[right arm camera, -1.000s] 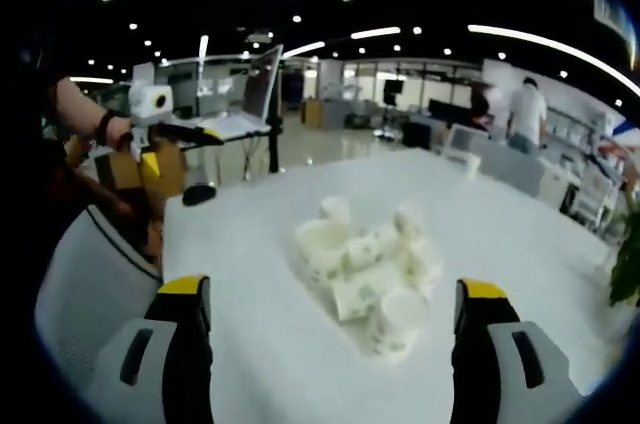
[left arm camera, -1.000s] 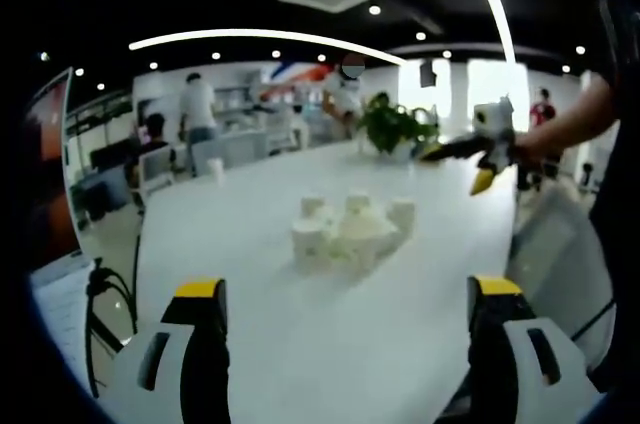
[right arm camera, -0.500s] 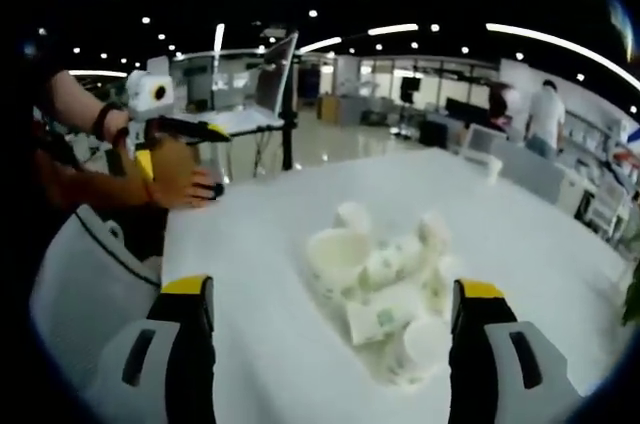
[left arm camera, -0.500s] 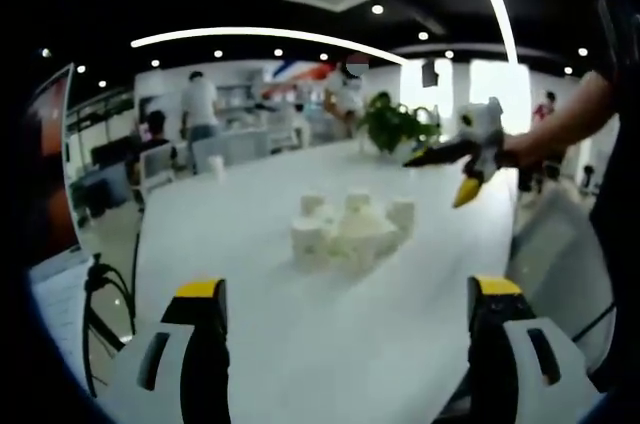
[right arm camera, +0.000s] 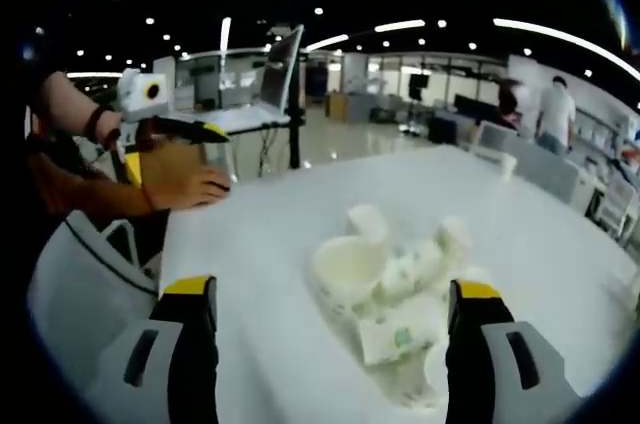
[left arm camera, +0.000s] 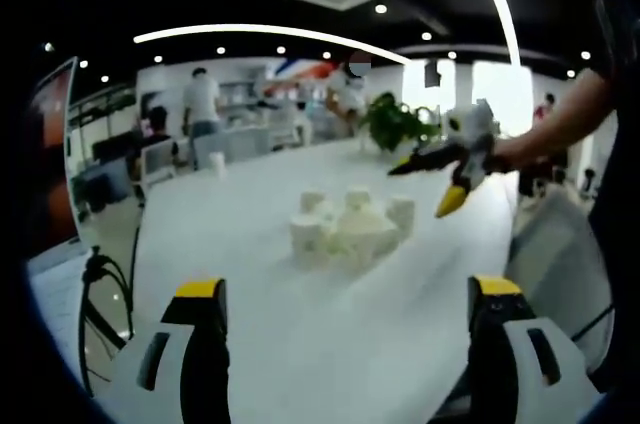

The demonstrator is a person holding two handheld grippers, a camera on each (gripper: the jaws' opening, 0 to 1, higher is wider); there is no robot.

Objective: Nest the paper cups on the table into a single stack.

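Observation:
Several white paper cups (left arm camera: 350, 227) lie in a loose heap in the middle of a long white table (left arm camera: 240, 254), some upright, some tipped over. My left gripper (left arm camera: 348, 289) stands open well short of the heap, nothing between its jaws. From the right, my right gripper (left arm camera: 424, 185) hangs open above the table beside the heap. In the right gripper view the cups (right arm camera: 400, 279) sit close ahead, one wide-mouthed cup (right arm camera: 348, 269) facing me. My right gripper (right arm camera: 331, 289) is open right in front of them. The left gripper (right arm camera: 176, 148) shows at the far left, open.
A potted plant (left arm camera: 394, 124) and a lone cup (left arm camera: 216, 166) stand at the table's far end. White chairs (left arm camera: 552, 234) (right arm camera: 80, 274) flank the near edge. What looks like a hand (right arm camera: 190, 182) rests on the table corner. A screen on a stand (right arm camera: 272, 79) and people stand behind.
My right gripper has moved in toward the heap; the cups look larger and nearer in its view. The left gripper has stayed nearly still.

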